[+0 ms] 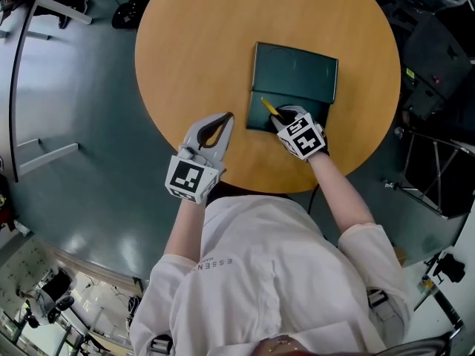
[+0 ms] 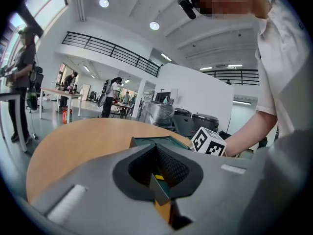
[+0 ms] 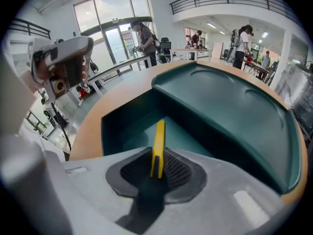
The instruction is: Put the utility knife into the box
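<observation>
A dark green box (image 1: 256, 117) lies open on the round wooden table (image 1: 193, 58), its lid (image 1: 295, 73) folded back on the far side. My right gripper (image 1: 280, 119) hovers at the tray's near edge, shut on a yellow utility knife (image 1: 269, 108) that points into the tray. In the right gripper view the knife (image 3: 157, 148) sticks out between the pads over the tray's floor (image 3: 129, 126), with the lid (image 3: 234, 106) beyond. My left gripper (image 1: 226, 117) rests to the left of the box, jaws shut and holding nothing; its own view shows the tips (image 2: 159, 177) together and the box (image 2: 146, 142) ahead.
The table's front edge (image 1: 245, 188) runs just below both grippers. Dark equipment and metal stands (image 1: 434, 162) crowd the floor to the right, and a black object (image 1: 132, 7) lies at the upper left. People stand far off in the hall behind (image 3: 142, 38).
</observation>
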The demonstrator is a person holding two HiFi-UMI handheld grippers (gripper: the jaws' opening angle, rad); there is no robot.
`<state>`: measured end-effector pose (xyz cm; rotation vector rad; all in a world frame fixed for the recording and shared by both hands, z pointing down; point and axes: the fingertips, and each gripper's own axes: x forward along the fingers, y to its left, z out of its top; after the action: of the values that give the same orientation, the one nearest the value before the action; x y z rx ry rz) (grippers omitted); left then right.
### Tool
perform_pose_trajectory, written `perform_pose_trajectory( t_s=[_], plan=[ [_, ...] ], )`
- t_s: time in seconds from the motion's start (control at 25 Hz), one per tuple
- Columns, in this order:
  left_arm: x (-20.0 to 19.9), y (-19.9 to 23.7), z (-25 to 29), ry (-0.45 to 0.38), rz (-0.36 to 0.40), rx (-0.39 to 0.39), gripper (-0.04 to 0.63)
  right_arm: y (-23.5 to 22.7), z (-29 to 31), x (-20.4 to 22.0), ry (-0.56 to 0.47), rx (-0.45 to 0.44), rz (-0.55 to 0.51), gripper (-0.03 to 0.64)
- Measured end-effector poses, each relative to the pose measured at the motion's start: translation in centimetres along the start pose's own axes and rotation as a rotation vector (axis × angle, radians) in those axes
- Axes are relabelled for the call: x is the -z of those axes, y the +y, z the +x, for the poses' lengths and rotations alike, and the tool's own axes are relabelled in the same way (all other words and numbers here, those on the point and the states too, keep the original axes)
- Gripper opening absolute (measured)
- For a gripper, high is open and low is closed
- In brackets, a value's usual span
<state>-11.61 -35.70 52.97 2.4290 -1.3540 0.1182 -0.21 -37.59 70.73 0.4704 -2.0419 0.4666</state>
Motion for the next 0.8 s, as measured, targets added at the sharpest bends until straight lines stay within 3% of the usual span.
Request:
perform_pose_trajectory(
  t_s=[0.08,0.24,0.4,0.52,0.8],
  plan=[
    [-0.5,0.1,-0.2,-0.007,0.006,-0.002,0.011,0.0,-0.3,-0.3,-0.008,0.007,0.004,0.097],
    [-1.8,-0.3,-0.7,-0.028,0.035,-0.004,0.011,-0.2,-2.9,-2.3,-0.114,0.035,0.036,0.098],
    [-3.5,-1.4,-1.0,-0.060,0.072,0.003,0.011,-0.2,-7.8,-5.4,-0.304,0.081,0.079,0.095],
    [-4.9,-3.0,-1.4,-0.096,0.101,0.018,0.011,0.3,-12.4,-7.2,-0.456,0.149,0.084,0.020],
    [-6.0,-7.7,-3.1,-0.150,0.122,0.031,0.011,2.1,-22.4,-6.9,-0.753,0.293,0.088,-0.008]
  ],
)
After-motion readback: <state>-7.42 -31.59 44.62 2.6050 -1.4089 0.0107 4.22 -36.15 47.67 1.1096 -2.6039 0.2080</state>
